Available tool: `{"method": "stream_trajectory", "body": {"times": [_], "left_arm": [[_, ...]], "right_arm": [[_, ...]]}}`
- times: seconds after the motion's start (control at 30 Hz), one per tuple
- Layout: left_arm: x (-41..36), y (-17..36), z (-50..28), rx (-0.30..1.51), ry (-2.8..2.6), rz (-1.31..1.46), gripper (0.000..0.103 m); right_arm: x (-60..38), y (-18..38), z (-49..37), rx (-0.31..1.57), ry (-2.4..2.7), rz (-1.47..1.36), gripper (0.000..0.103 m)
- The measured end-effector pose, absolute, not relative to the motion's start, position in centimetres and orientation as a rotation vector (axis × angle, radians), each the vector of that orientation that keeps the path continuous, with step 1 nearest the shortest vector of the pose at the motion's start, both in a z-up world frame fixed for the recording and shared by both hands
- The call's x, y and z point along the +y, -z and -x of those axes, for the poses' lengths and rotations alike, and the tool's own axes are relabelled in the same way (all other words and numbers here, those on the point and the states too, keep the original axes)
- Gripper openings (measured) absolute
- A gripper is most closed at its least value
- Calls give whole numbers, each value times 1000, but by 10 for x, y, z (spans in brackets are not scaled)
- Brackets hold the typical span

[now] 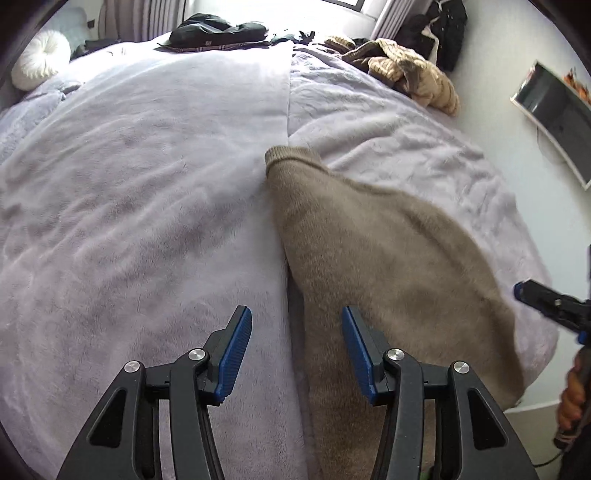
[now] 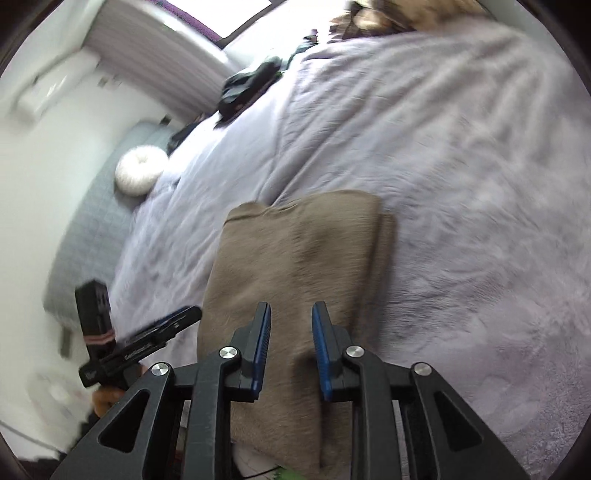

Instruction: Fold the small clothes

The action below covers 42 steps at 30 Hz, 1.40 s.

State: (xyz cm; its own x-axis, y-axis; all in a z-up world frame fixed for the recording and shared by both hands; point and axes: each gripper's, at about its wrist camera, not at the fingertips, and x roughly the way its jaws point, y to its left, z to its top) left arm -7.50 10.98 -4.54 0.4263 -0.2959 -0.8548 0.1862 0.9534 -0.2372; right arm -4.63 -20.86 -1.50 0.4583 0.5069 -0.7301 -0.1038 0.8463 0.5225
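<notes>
A tan fleecy garment (image 1: pixel 388 266) lies folded on the lilac blanket (image 1: pixel 147 184) of a bed, its narrow end toward the middle of the bed. My left gripper (image 1: pixel 295 317) hovers over the garment's left edge, open, with nothing pinched between its blue pads. In the right wrist view the same garment (image 2: pixel 303 258) lies as a long folded strip. My right gripper (image 2: pixel 291 314) hangs above its near part with a narrow gap between the jaws and no cloth gripped. Each gripper shows in the other's view: the right gripper (image 1: pixel 546 302) at the right edge, the left gripper (image 2: pixel 162 332) at the lower left.
A heap of beige and brown clothes (image 1: pixel 406 70) lies at the bed's far right corner. Black clothes (image 1: pixel 218 31) lie at the far edge. A round white cushion (image 1: pixel 40 59) sits far left. The bed's edge drops to pale floor on the right, where a flat framed panel (image 1: pixel 554 114) lies.
</notes>
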Motion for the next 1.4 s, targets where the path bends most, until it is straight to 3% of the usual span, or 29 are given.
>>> {"method": "stream_trajectory", "body": {"times": [0.27,0.63,0.87,0.97,1.03,1.1,1.4], "left_arm": [[122,53,95,1086,271,129,56],[134,57,133,1075,242,179,56],[119,63,155,1072,278,101,57],[115,67,160,1053,237,40,70],[118,68,159,1058,239,63,70],[121,69,158,1064,244,91,70],[123,71,162,1062,251,110,70]], "right_arm": [[-183,39,81,1084,-329,-238,24],[-227,87,118,1050,-262,-465,23],[-218,82,125,1024,-249,-386,23],[-210,76,130,1009,-236,-315,25],[-209,72,135,1005,-222,-297,26],[-213,70,138,1011,-203,-302,37],[-224,66,144,1030,-181,-408,39]]}}
